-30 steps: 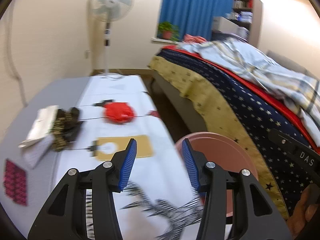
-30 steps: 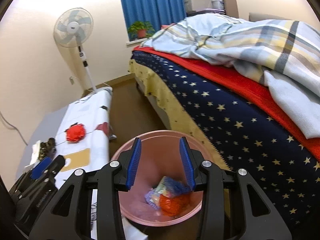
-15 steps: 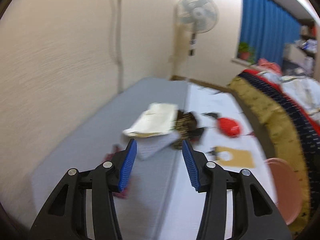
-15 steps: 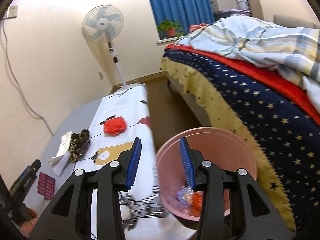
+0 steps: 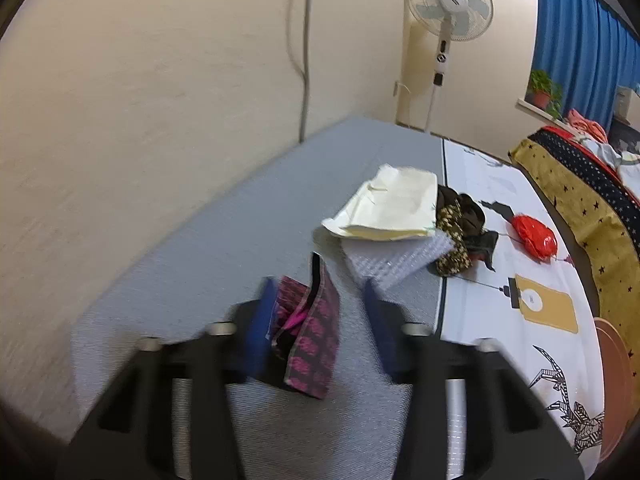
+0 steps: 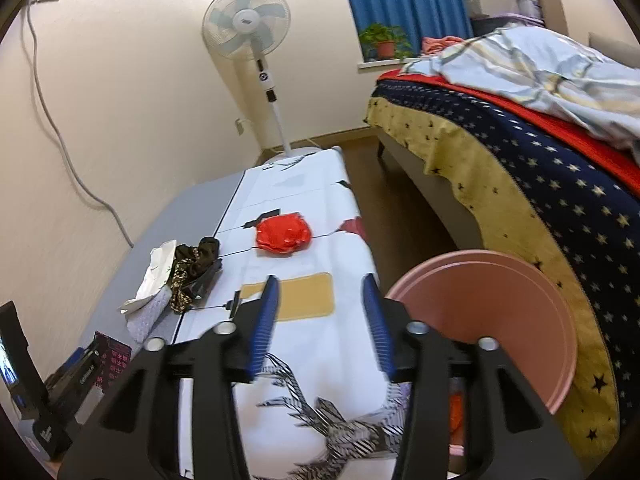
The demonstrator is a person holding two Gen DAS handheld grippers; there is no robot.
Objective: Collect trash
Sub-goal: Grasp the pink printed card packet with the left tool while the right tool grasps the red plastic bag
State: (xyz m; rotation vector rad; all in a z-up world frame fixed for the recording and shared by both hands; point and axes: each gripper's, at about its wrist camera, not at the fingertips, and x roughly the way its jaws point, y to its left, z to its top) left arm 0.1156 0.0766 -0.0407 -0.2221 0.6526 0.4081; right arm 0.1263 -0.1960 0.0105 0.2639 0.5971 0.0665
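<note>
A pink-and-black wrapper (image 5: 308, 332) lies on the grey table top (image 5: 240, 216), between the open fingers of my left gripper (image 5: 320, 320), close to the left pad. It also shows in the right wrist view (image 6: 114, 360). A cream paper (image 5: 388, 204), bubble wrap (image 5: 388, 260), a dark patterned wrapper (image 5: 460, 232) and a red crumpled bag (image 5: 534, 236) lie farther on. My right gripper (image 6: 322, 316) is open and empty above the white patterned cloth (image 6: 304, 344), left of the pink bin (image 6: 492, 320).
A standing fan (image 6: 256, 40) is at the table's far end. A bed (image 6: 540, 148) with star-print cover runs along the right. A wall (image 5: 140, 80) with a cable borders the table's left. The left gripper shows at bottom left of the right wrist view (image 6: 64, 384).
My left gripper has swung left from the bin and cloth and lowered over the pink-and-black wrapper. My right gripper has moved left from above the bin to over the cloth.
</note>
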